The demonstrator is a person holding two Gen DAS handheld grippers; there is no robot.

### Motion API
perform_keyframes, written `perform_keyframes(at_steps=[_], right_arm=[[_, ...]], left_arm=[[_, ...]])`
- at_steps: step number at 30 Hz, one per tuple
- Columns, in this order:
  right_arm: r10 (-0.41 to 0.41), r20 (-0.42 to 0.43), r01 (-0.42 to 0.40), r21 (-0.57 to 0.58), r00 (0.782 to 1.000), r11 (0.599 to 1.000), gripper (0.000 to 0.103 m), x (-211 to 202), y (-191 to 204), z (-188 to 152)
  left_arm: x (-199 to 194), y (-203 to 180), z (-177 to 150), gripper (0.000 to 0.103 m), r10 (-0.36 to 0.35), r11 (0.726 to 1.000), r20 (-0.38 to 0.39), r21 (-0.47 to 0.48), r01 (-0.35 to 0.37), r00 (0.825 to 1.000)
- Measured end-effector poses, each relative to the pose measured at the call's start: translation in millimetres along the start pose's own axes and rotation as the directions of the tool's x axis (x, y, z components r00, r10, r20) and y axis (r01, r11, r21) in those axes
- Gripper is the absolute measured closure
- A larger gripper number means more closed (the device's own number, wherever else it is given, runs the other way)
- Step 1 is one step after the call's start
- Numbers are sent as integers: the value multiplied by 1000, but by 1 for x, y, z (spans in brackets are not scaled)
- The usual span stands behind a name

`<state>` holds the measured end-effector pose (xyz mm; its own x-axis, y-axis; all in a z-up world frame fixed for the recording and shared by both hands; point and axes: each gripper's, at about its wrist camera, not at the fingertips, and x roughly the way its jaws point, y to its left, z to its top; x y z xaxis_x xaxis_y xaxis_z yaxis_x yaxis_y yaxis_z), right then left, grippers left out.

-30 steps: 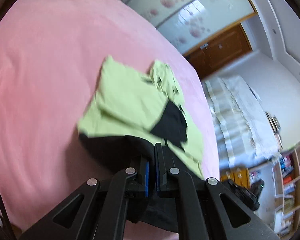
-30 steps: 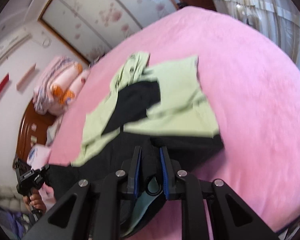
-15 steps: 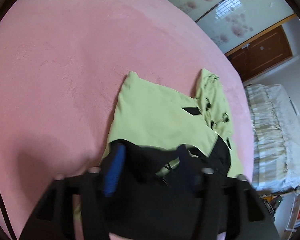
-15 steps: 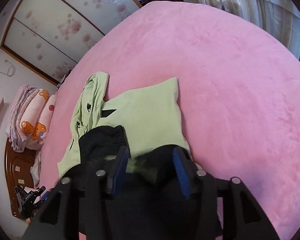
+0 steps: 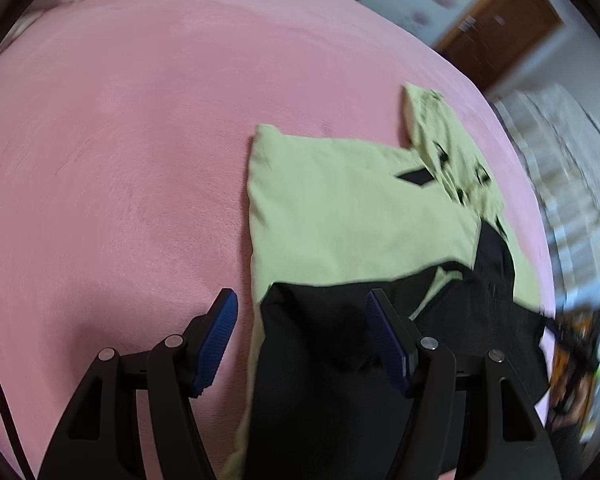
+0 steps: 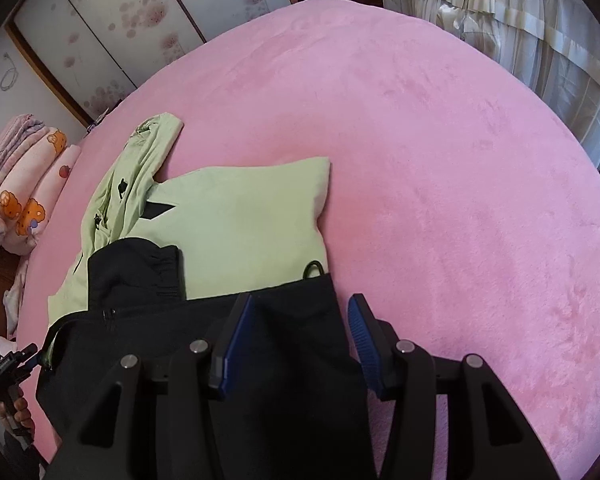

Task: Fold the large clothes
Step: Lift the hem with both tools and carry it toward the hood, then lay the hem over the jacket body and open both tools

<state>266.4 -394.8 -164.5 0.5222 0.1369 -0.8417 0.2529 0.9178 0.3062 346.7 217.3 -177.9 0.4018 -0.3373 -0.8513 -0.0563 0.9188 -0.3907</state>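
Jacket [image 5: 340, 208] lying folded on pink bed [image 5: 120, 140]; left gripper [image 5: 300, 320] and right gripper [image 6: 300, 320] both hovering wide, gripping nothing.

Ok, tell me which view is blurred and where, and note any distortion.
Left wrist view: motion blur smears the right edge, the curtains and door, while the jacket is only slightly soft. Right wrist view: sharp throughout. Both: fisheye bends the pink bed into a dome, with dark corners.

Light-green and black fabric garment [image 6: 236, 216] on plain pink plush bedspread [image 6: 440, 152]; folded quilt [image 6: 24, 184] pink with orange bear print; gripper pads [image 6: 238, 344] blue.
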Motion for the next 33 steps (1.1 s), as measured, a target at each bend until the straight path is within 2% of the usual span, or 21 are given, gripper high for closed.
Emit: perform_keyframes(at_steps=[2,3,5,7,9,12,14,19,20,22,26,30,33], right_arm=[[15,-7,-15,-6,1000,1000,53,2,-4,-2],[19,-10,-19,-11,1000,1000,49,2,-6,-3],[19,-13,-19,-25,1000,1000,44,2,-7,-6],[19,-20,-20,-47,1000,999,43,2,-7,-10],[12,-32,-14,-72,999,997,43,4,-5,-14],[-14,-43,10,-98,999,995,43,8,-3,-18],[-24,-48,19,-99,999,995,43,12,-3,-20],[-24,-55,20,-65,998,998,43,19,-8,-20],[-19,-58,16,-58,998,998,43,20,-10,-20],[-7,-63,4,-44,998,999,43,22,-13,-20],[14,-70,-17,-48,997,999,43,23,-16,-17],[23,-64,-27,-72,998,997,43,23,-16,-14],[20,-55,-25,-105,998,994,43,23,-12,-10]], left_arm=[[-5,-2,-5,38,5,996,-3,88,-5,1000],[-9,-3,-9,38,8,990,-6,139,-7,1000],[-15,-7,-18,38,18,973,-12,228,-15,1000],[-15,-12,-29,38,50,944,-23,327,-40,998],[-10,-20,-42,38,99,899,-38,431,-73,994],[3,-34,-55,38,200,816,11,552,-172,980],[10,-40,-54,38,225,793,49,572,-212,973],[28,-52,-38,38,263,763,154,572,-303,953],[30,-53,-36,40,266,758,168,571,-314,949],[36,-57,-31,61,250,759,170,577,-302,953],[42,-56,-23,68,222,777,148,570,-266,964],[41,-49,-15,76,183,814,130,536,-224,975],[39,-47,-11,81,161,827,126,523,-203,979]])
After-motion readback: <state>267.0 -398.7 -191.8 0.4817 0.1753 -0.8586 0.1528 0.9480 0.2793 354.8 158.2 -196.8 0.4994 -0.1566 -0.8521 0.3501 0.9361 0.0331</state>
